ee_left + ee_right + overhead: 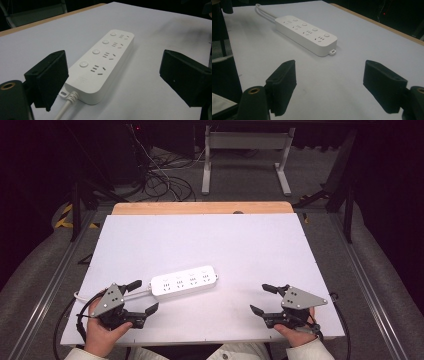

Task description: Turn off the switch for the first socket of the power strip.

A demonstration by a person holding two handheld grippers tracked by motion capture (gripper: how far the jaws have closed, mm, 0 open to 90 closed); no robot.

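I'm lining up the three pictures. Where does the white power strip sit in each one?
High view: power strip lies left of centre, by the left gripper.
Left gripper view: centre, cord end nearest the jaws.
Right gripper view: upper left, cord end farthest away.
Shared landmark: its row of four round buttons.

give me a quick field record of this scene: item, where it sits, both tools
item: white power strip, four outlets, each with a round button
cord: white cable leaving the end nearest the left tool
surface: white table, wooden strip along the far edge
left tool: open, empty, close to the strip's cord end, not touching
right tool: open, empty, apart from the strip
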